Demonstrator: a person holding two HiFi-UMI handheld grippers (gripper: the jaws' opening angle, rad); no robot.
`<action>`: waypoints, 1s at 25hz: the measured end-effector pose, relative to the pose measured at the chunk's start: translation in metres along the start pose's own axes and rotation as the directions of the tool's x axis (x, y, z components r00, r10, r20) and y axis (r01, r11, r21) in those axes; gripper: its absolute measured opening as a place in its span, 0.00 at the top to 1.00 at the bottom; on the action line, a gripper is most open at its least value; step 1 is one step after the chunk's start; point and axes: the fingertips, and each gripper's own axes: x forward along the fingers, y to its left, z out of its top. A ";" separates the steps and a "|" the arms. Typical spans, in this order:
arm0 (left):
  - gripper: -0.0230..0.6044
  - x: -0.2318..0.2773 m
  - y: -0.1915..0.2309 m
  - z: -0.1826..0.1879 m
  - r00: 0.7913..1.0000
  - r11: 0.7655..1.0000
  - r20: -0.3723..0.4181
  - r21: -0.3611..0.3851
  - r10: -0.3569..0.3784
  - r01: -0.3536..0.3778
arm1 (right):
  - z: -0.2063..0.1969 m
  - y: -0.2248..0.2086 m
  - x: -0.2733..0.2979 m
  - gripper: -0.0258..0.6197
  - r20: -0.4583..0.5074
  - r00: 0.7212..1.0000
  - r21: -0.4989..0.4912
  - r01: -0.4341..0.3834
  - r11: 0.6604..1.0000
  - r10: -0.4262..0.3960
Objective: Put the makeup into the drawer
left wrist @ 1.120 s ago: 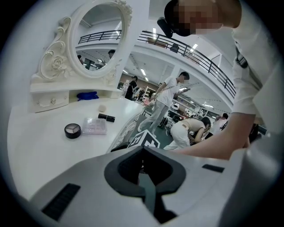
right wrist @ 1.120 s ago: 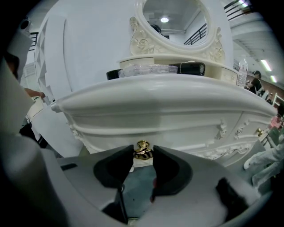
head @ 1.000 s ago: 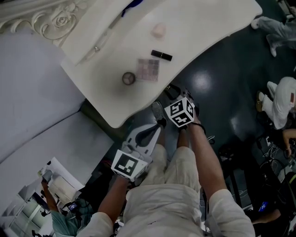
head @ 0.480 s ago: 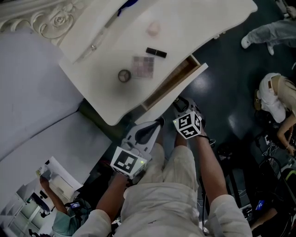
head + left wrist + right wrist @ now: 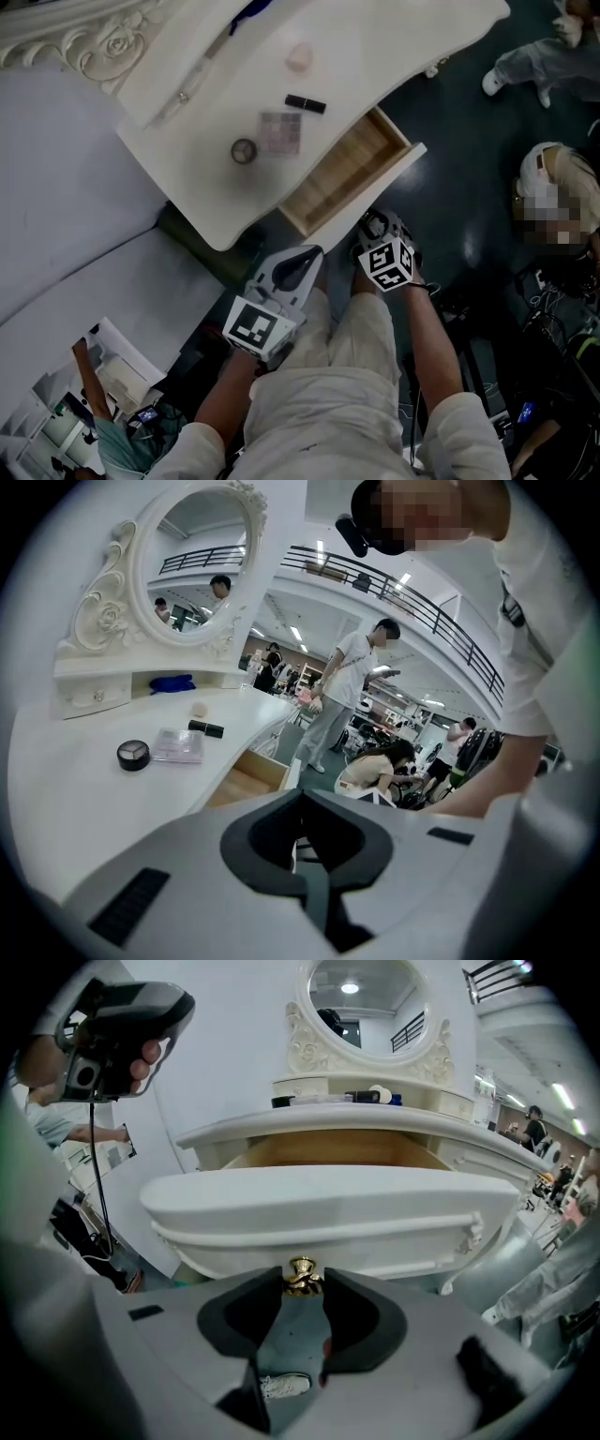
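Observation:
On the white dressing table [image 5: 197,202] lie a round black compact [image 5: 244,150], a clear eyeshadow palette [image 5: 280,132], a black lipstick [image 5: 306,104] and a pink puff [image 5: 299,57]. The left gripper view shows the same compact [image 5: 133,754], palette [image 5: 178,746] and lipstick [image 5: 206,728]. The wooden drawer [image 5: 342,178] stands pulled out, with nothing inside that I can see. My right gripper [image 5: 371,225] is shut on the drawer's gold knob [image 5: 301,1275], at the middle of the white drawer front [image 5: 328,1208]. My left gripper [image 5: 316,252] hovers below the table edge, shut on nothing [image 5: 302,799].
An oval mirror [image 5: 202,560] in a carved frame rises at the table's back, with a blue object [image 5: 172,682] on the shelf beneath. A person crouches on the dark floor at the right [image 5: 553,192]; others stand farther off. A carved table leg [image 5: 466,1241] curves down at the right.
The drawer was closed one second ago; my right gripper has drawn it out by the knob, toward my body. The left gripper has stayed almost in place.

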 end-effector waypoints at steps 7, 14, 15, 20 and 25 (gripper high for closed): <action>0.95 0.003 -0.009 0.001 1.000 1.000 0.001 0.018 -0.005 0.005 | -0.021 0.004 -0.015 0.74 -0.019 1.000 0.002 -0.001 1.000 0.001; 0.95 0.007 -0.017 0.001 1.000 1.000 0.007 0.015 -0.006 0.006 | -0.043 0.008 -0.029 0.74 -0.039 0.999 0.014 0.000 1.000 0.000; 0.95 0.007 -0.018 0.002 1.000 1.000 0.009 0.016 -0.007 0.007 | -0.047 0.009 -0.032 0.74 -0.044 0.999 0.014 0.000 1.000 0.001; 0.95 0.008 -0.024 0.003 1.000 1.000 0.000 0.019 -0.012 0.012 | -0.063 0.012 -0.044 0.74 -0.059 0.998 0.017 -0.001 1.000 0.002; 0.95 0.008 -0.025 0.007 1.000 1.000 0.000 0.012 -0.012 0.012 | -0.063 0.012 -0.044 0.73 -0.053 0.999 0.021 0.004 1.000 -0.002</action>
